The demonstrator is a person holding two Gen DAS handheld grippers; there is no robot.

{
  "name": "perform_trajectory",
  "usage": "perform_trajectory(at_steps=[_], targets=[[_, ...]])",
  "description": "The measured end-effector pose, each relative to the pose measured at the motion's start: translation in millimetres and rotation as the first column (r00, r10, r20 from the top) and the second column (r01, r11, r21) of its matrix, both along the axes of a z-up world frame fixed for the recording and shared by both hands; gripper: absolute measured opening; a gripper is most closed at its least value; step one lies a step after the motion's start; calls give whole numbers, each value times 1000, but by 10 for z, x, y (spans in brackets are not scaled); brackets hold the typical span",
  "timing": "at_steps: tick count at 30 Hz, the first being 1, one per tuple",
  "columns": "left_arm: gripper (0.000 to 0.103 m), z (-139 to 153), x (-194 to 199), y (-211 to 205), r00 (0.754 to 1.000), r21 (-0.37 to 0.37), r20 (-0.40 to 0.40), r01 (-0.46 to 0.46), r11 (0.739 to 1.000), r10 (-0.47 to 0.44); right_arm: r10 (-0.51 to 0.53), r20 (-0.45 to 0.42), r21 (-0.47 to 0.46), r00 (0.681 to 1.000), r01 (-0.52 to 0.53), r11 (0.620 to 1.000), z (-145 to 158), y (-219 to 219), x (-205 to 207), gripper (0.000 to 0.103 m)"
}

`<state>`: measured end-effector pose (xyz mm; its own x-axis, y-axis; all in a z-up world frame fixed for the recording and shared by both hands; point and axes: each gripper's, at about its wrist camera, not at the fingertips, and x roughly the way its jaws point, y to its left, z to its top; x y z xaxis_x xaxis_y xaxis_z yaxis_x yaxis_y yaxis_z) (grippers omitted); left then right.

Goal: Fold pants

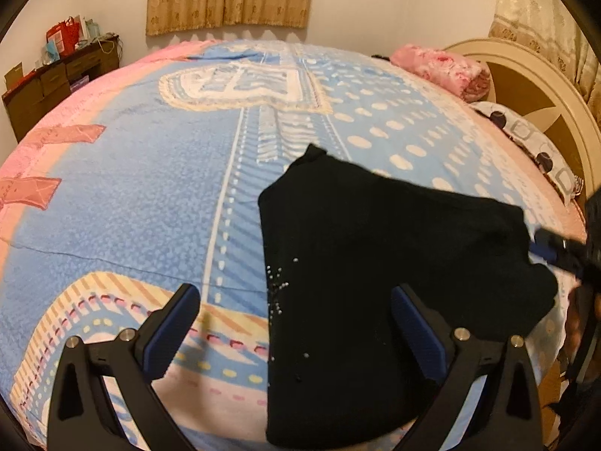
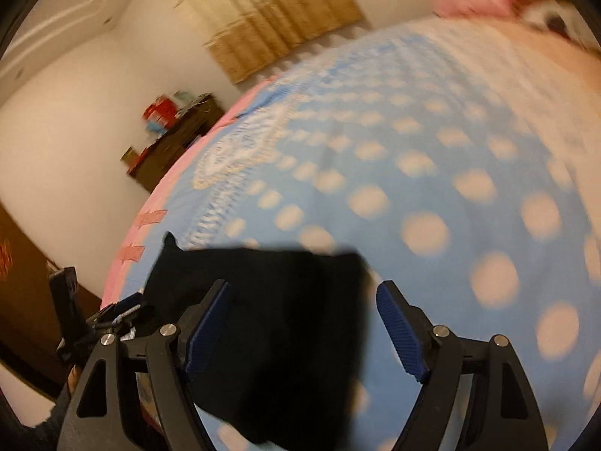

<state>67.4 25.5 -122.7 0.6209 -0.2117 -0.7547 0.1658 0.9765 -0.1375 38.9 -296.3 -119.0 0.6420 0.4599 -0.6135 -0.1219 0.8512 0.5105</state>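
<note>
Black pants lie between both released tongs: left; right.

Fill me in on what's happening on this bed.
A person with a handheld gripper in each hand is folding black pants on a blue and pink patterned bedspread. The pants lie partly folded near the bed's edge. The left gripper and right gripper are both open above the fabric, gripping nothing right now. The right view is motion-blurred.

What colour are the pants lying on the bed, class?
Black, with a few small silvery studs near one edge; the pants show best in the left wrist view.
</note>
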Motion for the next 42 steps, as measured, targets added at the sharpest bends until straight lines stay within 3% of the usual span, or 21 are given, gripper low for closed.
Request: perform_trajectory(at_steps=[1,7,11,16,17,18,20,23,26,27,28,30,33,37,41,42], targets=[[103,-35,-4,9,1000,-1,-8,1,1000,-1,-5,-21,31,1000,6,1000,-105,-70,-36,80],[103,-122,-8,33,1000,-56,-31,0,998,-2,36,39,117,999,-40,992,-205,38,-116,86],[103,-129,25,-19,1000,-41,-21,-1,999,0,91,85,-10,992,-90,996,-185,389,-143,90],[103,-134,51,-90,1000,-11,-4,7,1000,-7,81,113,-48,990,-76,996,-207,489,-164,89],[103,-131,48,-92,1000,-8,-4,6,1000,-6,86,118,-74,989,-78,994,-195,520,-186,81],[101,-130,46,-93,1000,-7,-6,7,1000,-7,93,121,-98,988,-81,992,-190,542,-216,67],[95,-116,26,-101,1000,-17,-4,20,1000,-20,103,115,-97,988,-92,991,-199,545,-239,54],[90,-98,3,-132,1000,-10,0,24,1000,-24,107,110,-71,988,-100,992,-237,495,-227,53],[88,-111,7,-154,1000,-17,1,27,999,-27,116,120,-111,986,-103,988,-242,548,-200,53],[82,-107,7,-162,999,-26,2,41,999,-41,122,121,-109,985,-109,988,-262,545,-177,53],[68,-91,-2,-176,998,-35,2,62,997,-62,119,117,-78,986,-111,991,-276,508,-158,52],[54,-59,-25,-215,996,-49,-1,91,995,-91,111,108,-45,988,-107,993,-264,454,-153,42],[52,-37,-66,-290,996,-2,20,90,996,-90,125,121,-81,985,-115,990,-229,518,-203,40],[51,-43,-46,-254,996,-28,9,92,995,-92,114,108,-31,988,-111,993,-274,458,-165,40],[48,-10,-60,-222,996,-41,1,86,995,-86,117,123,-71,985,-109,991,-222,511,-200,39],[54,-15,-56,-200,997,-51,-2,82,995,-82,117,119,-66,986,-110,992,-232,501,-194,39]])
